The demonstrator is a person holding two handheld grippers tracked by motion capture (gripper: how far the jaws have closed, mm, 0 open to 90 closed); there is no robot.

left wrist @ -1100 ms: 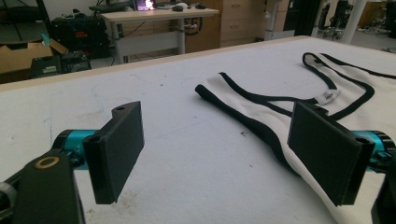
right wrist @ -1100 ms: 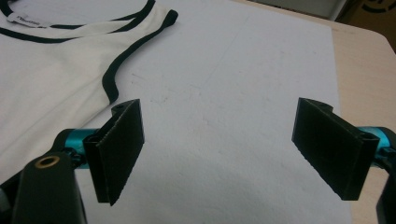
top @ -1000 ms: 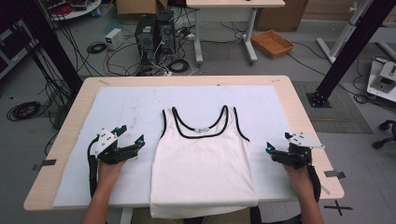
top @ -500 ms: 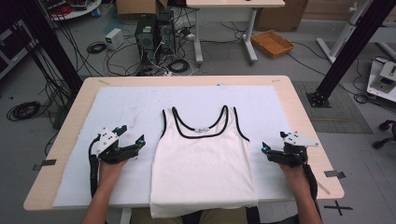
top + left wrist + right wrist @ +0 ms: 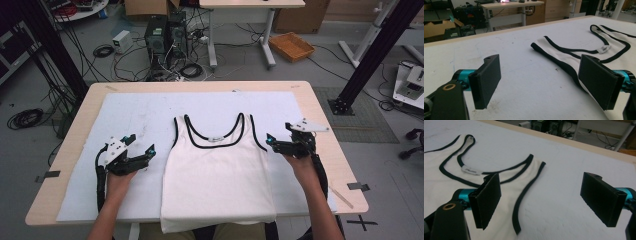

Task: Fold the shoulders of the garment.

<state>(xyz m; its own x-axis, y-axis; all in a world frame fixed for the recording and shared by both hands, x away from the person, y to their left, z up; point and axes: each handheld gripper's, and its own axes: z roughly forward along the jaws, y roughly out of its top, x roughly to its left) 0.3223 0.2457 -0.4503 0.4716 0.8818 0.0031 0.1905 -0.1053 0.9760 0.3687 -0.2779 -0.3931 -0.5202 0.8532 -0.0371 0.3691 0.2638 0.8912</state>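
A white tank top (image 5: 217,175) with black trim lies flat on the white mat (image 5: 130,112), its hem hanging over the near table edge. My left gripper (image 5: 141,151) rests on the mat just left of the top's left side, open and holding nothing. In the left gripper view the left gripper (image 5: 540,80) has the tank top (image 5: 609,52) and its black left strap ahead to the right. My right gripper (image 5: 279,142) sits at the top's right armhole, open and empty. In the right gripper view the right gripper (image 5: 540,200) straddles the tank top's (image 5: 446,185) black armhole edge.
The mat covers a wooden table (image 5: 325,125). Behind the table the floor holds computer towers (image 5: 162,37), tangled cables, a desk frame and a wicker tray (image 5: 291,46). A black post (image 5: 370,55) stands at the right.
The right gripper has moved left, closer to the top's right armhole. The left gripper has barely shifted.
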